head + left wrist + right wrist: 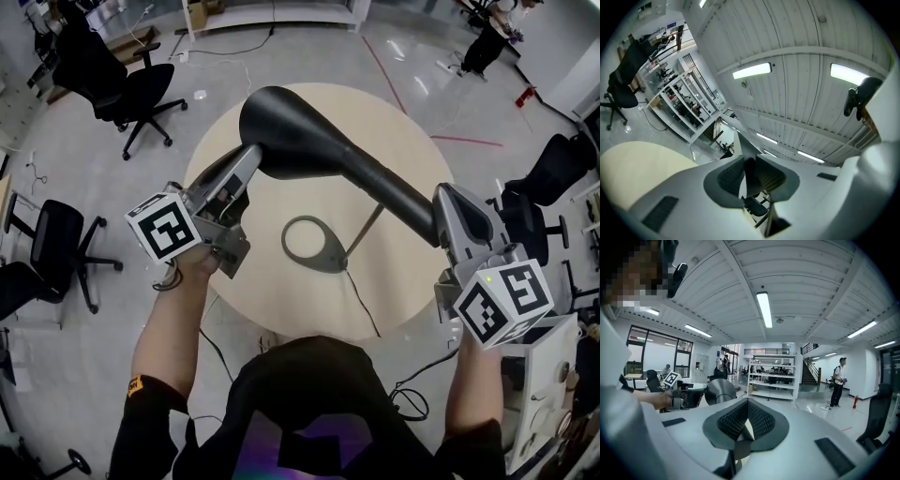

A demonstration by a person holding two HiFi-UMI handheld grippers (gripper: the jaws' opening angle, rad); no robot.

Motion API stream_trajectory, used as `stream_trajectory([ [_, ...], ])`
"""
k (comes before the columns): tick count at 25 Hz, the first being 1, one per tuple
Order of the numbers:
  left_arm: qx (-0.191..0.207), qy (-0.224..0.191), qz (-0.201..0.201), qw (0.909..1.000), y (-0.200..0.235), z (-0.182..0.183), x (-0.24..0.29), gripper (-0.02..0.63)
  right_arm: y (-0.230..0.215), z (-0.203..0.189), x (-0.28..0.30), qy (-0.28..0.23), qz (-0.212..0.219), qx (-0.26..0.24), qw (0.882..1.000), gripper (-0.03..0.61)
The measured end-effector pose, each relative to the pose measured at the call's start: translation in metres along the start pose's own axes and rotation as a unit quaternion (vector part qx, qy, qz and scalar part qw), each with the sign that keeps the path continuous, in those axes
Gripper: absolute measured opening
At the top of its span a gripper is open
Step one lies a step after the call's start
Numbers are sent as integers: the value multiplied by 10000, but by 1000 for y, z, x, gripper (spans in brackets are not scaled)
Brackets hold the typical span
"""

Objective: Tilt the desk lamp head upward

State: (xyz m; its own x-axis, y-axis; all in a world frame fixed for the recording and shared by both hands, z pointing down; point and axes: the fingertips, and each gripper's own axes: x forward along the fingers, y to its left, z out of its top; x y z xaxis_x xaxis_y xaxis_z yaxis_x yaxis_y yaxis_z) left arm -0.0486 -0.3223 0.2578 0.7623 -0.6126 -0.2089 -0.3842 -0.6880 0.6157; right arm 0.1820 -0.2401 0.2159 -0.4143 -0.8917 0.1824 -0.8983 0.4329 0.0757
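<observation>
- Evidently we are partway through: the desk lamp head [281, 127] is sitting raised over the round table [394, 131], and its arm [384, 183] is slanting back to the right gripper [448, 211].
- We are holding the left gripper [246, 159] just under the head's rim, jaws partly apart, nothing between them.
- We are pressing the right jaws together at their tips beside the arm's rear end; whether they are pinching it is unclear.
- We are judging that a last upward nudge may be left.
- We are counting one lamp, one ring base [330, 258], one table, two grippers.

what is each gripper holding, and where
Right gripper: lamp head, by its narrow tail. Left gripper: head's rim between its jaws; grip can't be told.
</observation>
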Motion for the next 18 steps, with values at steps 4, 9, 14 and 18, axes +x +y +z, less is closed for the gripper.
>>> stream_trajectory([
  [4, 245, 13, -18, 9997, -12, 19, 5, 121, 0, -3, 0, -66, -133, 88, 9999, 10],
  [9, 532, -31, -81, 9985, -31, 28, 8, 117, 1, -17, -8, -142, -263, 144, 9995, 9],
  [14, 813, -59, -218, 9964, -49, 47, 13, 110, 0, -24, -7, -137, -401, 332, 9986, 9],
  [18, 969, -66, -323, 9947, -63, 60, 20, 107, -1, -27, -4, -189, -495, 462, 9975, 9],
])
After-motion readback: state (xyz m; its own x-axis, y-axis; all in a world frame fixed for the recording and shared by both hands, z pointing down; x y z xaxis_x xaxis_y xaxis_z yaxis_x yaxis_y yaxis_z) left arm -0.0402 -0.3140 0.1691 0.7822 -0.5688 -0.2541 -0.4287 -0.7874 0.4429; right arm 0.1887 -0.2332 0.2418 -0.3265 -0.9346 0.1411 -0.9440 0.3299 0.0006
